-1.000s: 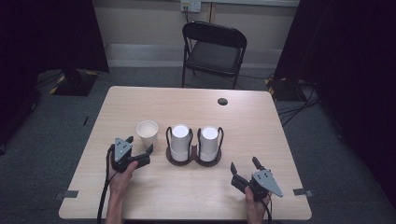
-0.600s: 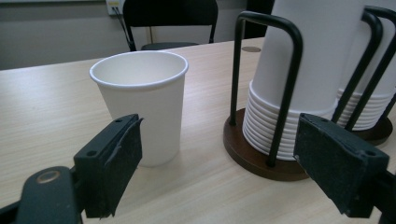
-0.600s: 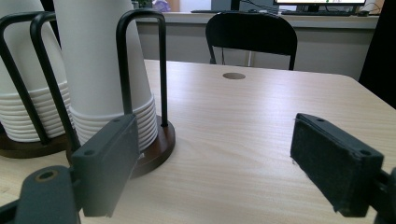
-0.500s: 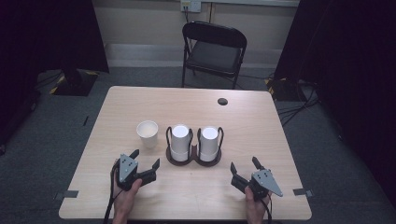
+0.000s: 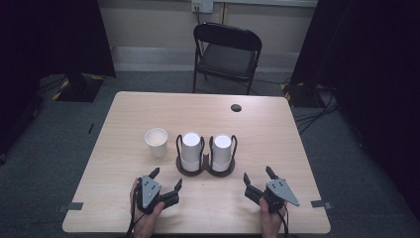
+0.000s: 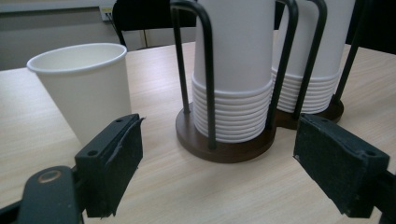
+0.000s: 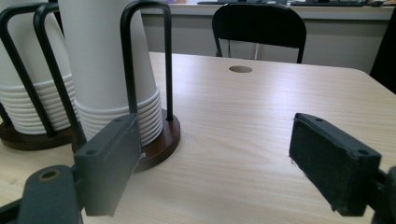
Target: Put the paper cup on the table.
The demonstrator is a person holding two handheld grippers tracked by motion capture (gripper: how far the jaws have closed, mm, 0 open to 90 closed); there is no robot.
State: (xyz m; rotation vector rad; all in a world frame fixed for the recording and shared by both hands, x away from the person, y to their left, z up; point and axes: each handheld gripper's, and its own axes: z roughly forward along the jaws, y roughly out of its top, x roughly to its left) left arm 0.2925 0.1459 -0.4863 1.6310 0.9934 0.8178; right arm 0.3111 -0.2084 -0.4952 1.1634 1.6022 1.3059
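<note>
A single white paper cup (image 5: 156, 142) stands upright and alone on the wooden table (image 5: 267, 129). To its right, a dark two-place wire holder (image 5: 206, 170) carries two stacks of upturned white cups (image 5: 190, 148) (image 5: 222, 148). My left gripper (image 5: 167, 177) rests near the table's front edge, open and holding nothing. In the left gripper view the jaws (image 6: 224, 163) stand wide apart, with the lone cup (image 6: 84, 88) ahead on the left and a stack (image 6: 233, 70) straight ahead. My right gripper (image 5: 258, 173) is open too, in front of the holder's right side, and its own view shows the near stack (image 7: 107, 60).
A black folding chair (image 5: 228, 49) stands behind the table's far edge. A round cable hole (image 5: 236, 107) sits in the tabletop at the back right. Dark curtains hang at both sides of the room.
My left gripper has drawn back from beside the lone cup toward the table's front edge, still open. The cup stays standing where it was. The right gripper has kept still.
</note>
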